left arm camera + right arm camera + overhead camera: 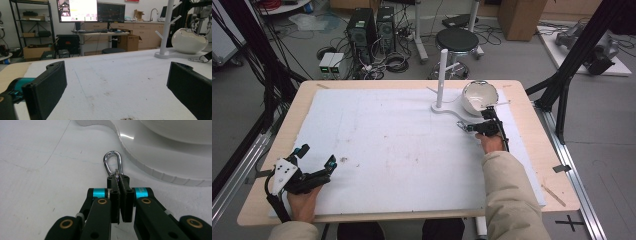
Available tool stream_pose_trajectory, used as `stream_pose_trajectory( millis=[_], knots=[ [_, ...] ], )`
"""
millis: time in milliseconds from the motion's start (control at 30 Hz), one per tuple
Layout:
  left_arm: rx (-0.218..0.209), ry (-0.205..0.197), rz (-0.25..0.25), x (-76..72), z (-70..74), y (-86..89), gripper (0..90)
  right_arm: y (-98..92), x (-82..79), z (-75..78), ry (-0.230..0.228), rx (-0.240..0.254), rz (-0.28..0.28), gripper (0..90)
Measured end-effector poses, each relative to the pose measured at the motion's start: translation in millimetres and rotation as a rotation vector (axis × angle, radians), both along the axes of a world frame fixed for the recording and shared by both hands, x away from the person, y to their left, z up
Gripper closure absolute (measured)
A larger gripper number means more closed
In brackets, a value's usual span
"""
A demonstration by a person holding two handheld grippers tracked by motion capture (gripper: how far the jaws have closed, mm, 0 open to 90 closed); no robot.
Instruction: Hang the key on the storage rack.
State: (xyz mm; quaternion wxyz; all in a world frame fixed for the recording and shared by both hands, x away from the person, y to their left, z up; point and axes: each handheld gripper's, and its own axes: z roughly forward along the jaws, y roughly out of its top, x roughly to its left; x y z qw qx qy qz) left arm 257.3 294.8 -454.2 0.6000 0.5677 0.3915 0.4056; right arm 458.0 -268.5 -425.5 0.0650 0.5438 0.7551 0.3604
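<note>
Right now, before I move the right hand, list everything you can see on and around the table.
carabiner: one, silver, on the white mat by the stand's base, clamped at one end.
stand: one, white, upright post with pegs on a flat base, far right of the table.
bowl: one, white, on the stand's base, tipped on its side.
mat: one, white, covering the table.
table: one, light wood.
stool: one, black, behind the table.
left gripper: black, jaws open, near left corner.
right gripper: black, jaws shut on the carabiner.
</note>
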Motion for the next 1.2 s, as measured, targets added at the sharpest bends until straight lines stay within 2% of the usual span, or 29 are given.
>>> stream_pose_trajectory(
  millis=[133,267,333,400,500,533,600,633,767,833,1000,1100,1133,1200],
  knots=[
    [0.000,0.000,0.000,0.0,0.0,0.0,3.1,-1.2,-0.6,1.4,0.005,0.039,0.025,88.9],
    [0.000,0.000,0.000,0.0,0.0,0.0,3.1,-5.3,-3.2,8.4,-0.023,0.085,0.032,89.0],
    [-0.001,-0.002,0.000,0.0,0.0,-0.2,3.1,-7.8,-6.5,15.4,-0.047,0.092,0.044,89.0],
    [0.002,-0.001,0.000,-0.1,0.0,0.0,3.1,-7.8,-6.6,18.5,-0.048,0.090,0.054,89.1],
    [0.000,0.000,0.000,0.0,0.0,0.0,3.1,-5.7,-10.0,30.4,-0.111,0.087,0.094,89.1],
    [-0.002,0.000,0.001,0.2,0.0,-0.1,3.1,-5.0,-10.4,33.1,-0.108,0.087,0.103,89.0],
    [-0.004,0.000,0.001,0.4,-0.1,-0.1,3.1,-2.6,-11.6,40.8,-0.135,0.097,0.127,89.0],
    [-0.003,0.000,0.000,0.3,0.0,0.0,3.1,-1.9,-11.6,46.0,-0.162,0.103,0.147,89.1],
    [-0.003,0.002,0.002,0.4,0.1,-0.1,3.1,4.5,-12.9,67.1,-0.224,0.134,0.206,89.0],
    [-0.003,0.002,0.002,0.4,0.0,-0.1,3.1,8.9,-12.1,78.5,-0.251,0.130,0.236,89.0],
    [-0.003,0.002,0.002,0.5,0.0,-0.1,3.1,21.2,-7.0,103.9,-0.291,0.142,0.296,89.0],
    [-0.003,0.005,0.001,0.7,0.1,0.0,3.1,29.5,-3.1,116.9,-0.293,0.134,0.339,88.9],
    [-0.003,0.005,0.001,0.7,0.1,0.1,3.1,31.7,-1.6,120.6,-0.309,0.129,0.351,88.9],
    [-0.005,0.007,0.001,0.6,0.1,0.3,3.1,35.2,2.0,128.2,-0.312,0.146,0.369,88.9]
  ],
)
